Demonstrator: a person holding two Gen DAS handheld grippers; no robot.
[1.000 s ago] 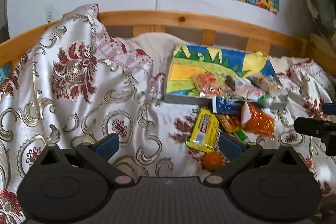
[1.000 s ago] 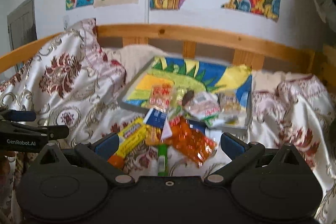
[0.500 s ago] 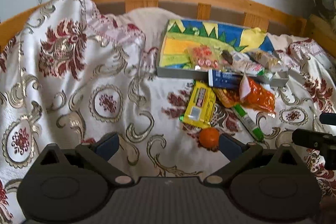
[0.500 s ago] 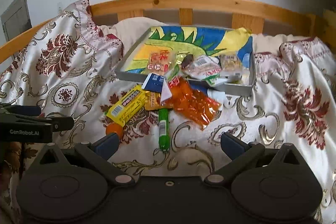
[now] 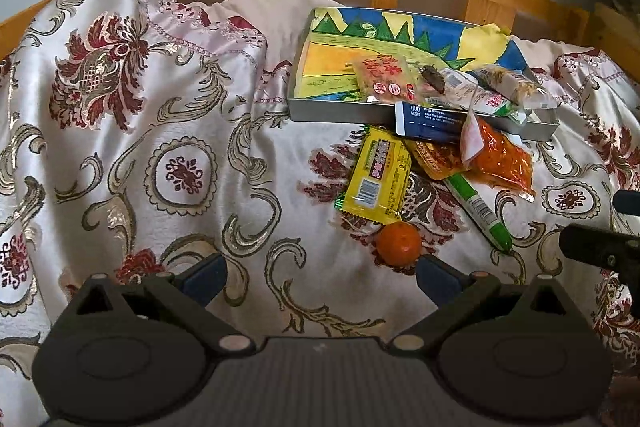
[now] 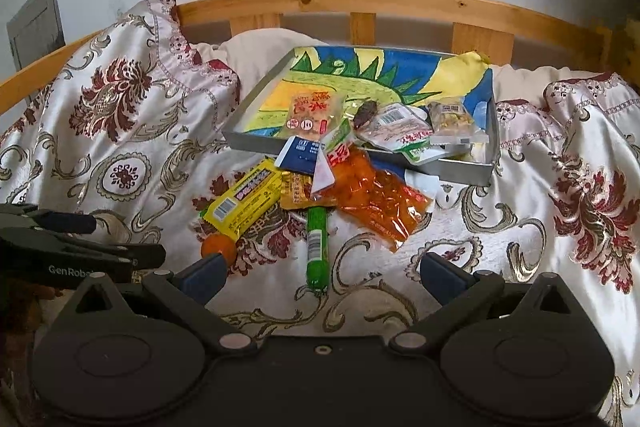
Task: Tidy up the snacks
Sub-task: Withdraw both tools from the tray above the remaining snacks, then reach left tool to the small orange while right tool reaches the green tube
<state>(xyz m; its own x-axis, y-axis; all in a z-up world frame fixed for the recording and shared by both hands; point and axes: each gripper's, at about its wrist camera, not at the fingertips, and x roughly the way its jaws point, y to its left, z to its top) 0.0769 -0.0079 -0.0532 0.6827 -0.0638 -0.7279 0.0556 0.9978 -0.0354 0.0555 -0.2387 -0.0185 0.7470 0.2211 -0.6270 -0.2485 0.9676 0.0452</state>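
Note:
A grey tray (image 5: 340, 113) (image 6: 256, 143) lined with a colourful drawing lies on the bed and holds several snack packets. In front of it lie a yellow packet (image 5: 378, 179) (image 6: 244, 203), a blue box (image 5: 428, 119) (image 6: 300, 155), an orange bag (image 5: 500, 159) (image 6: 376, 199), a green stick (image 5: 478, 213) (image 6: 317, 247) and a small orange fruit (image 5: 398, 243) (image 6: 218, 247). My left gripper (image 5: 320, 275) is open and empty, its right finger beside the fruit. My right gripper (image 6: 320, 273) is open and empty, just before the green stick.
A patterned satin bedspread (image 5: 140, 147) covers the bed, bunched high at the left. A wooden headboard rail (image 6: 360, 3) runs behind the tray, under a wall with posters. The other gripper shows at the right edge (image 5: 600, 251) and the left edge (image 6: 60, 251).
Both grippers have tilted downward and come closer to the snacks. The fruit and green stick now lie just ahead of the fingers. Jaws stay open.

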